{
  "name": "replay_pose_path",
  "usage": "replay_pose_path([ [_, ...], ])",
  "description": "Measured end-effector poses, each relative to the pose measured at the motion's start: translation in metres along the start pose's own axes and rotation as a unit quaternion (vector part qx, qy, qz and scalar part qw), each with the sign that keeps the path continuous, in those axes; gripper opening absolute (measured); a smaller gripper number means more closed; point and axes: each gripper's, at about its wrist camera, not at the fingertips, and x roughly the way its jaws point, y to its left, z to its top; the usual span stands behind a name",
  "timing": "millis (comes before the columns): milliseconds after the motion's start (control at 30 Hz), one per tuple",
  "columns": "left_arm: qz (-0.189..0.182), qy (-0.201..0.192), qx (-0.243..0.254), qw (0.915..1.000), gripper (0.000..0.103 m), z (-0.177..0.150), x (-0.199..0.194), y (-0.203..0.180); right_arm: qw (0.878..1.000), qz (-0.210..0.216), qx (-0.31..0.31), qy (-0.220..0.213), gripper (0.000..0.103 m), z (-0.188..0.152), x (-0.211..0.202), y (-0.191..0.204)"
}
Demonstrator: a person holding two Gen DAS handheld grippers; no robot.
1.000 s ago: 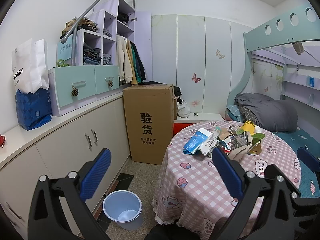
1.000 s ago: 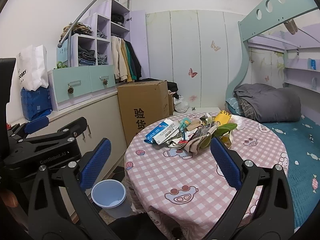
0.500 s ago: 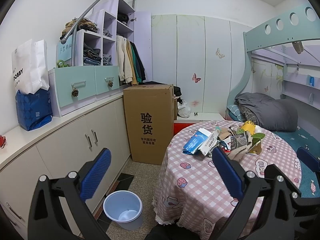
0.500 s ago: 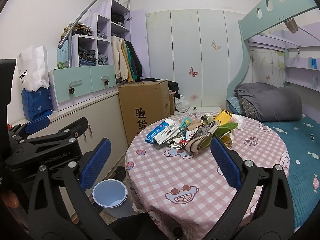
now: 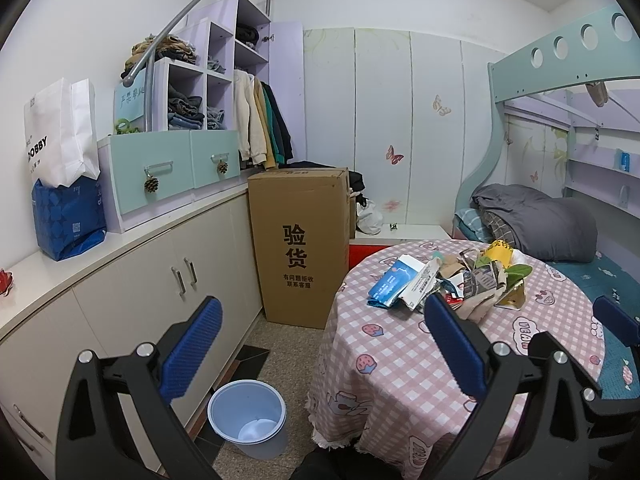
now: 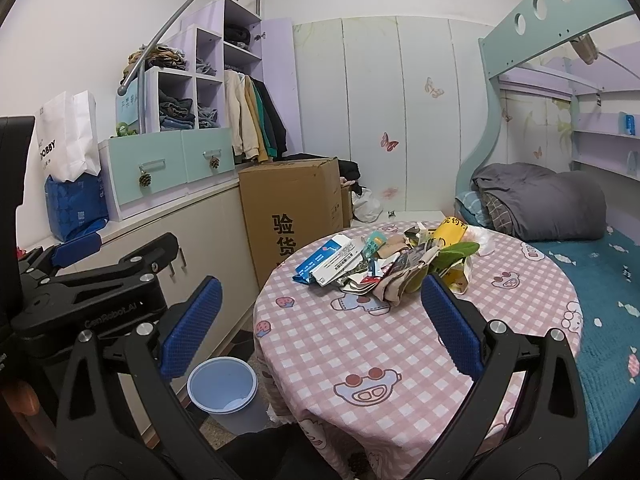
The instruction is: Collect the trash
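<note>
A pile of trash (image 5: 448, 284) (boxes, wrappers, paper, a yellow packet, a green leaf) lies on the far half of a round table with a pink checked cloth (image 5: 400, 360); it also shows in the right wrist view (image 6: 384, 264). A pale blue bin (image 5: 248, 416) stands on the floor left of the table, also seen in the right wrist view (image 6: 222, 386). My left gripper (image 5: 324, 356) is open and empty, held above the floor and the table's left edge. My right gripper (image 6: 320, 326) is open and empty over the table's near side, short of the pile.
A tall cardboard box (image 5: 300, 248) stands behind the bin. White cabinets (image 5: 132, 280) with bags on top run along the left wall. A bunk bed (image 5: 560, 232) with a grey duvet is right of the table. The left gripper's body (image 6: 80, 296) shows at left in the right wrist view.
The right gripper has drifted slightly right and forward. The left view is almost unchanged. Both grippers stay open.
</note>
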Motion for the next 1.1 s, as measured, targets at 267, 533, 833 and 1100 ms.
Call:
replay_pose_path([
  [267, 0.003, 0.002, -0.002, 1.0, 0.099, -0.004, 0.0, 0.006, 1.0, 0.002, -0.001, 0.004, 0.097, -0.003, 0.001, 0.007],
  [533, 0.004, 0.0, -0.003, 1.0, 0.099, -0.002, -0.001, 0.007, 1.0, 0.002, -0.001, 0.004, 0.097, -0.002, 0.001, 0.006],
  [833, 0.01, 0.001, -0.003, 0.9999, 0.099, -0.002, -0.004, 0.011, 1.0, 0.008, 0.001, 0.006, 0.097, -0.004, 0.002, 0.007],
  [1100, 0.01, 0.004, -0.001, 0.9999, 0.099, 0.0, -0.006, 0.011, 1.0, 0.003, 0.003, 0.008, 0.097, -0.003, 0.0, 0.007],
])
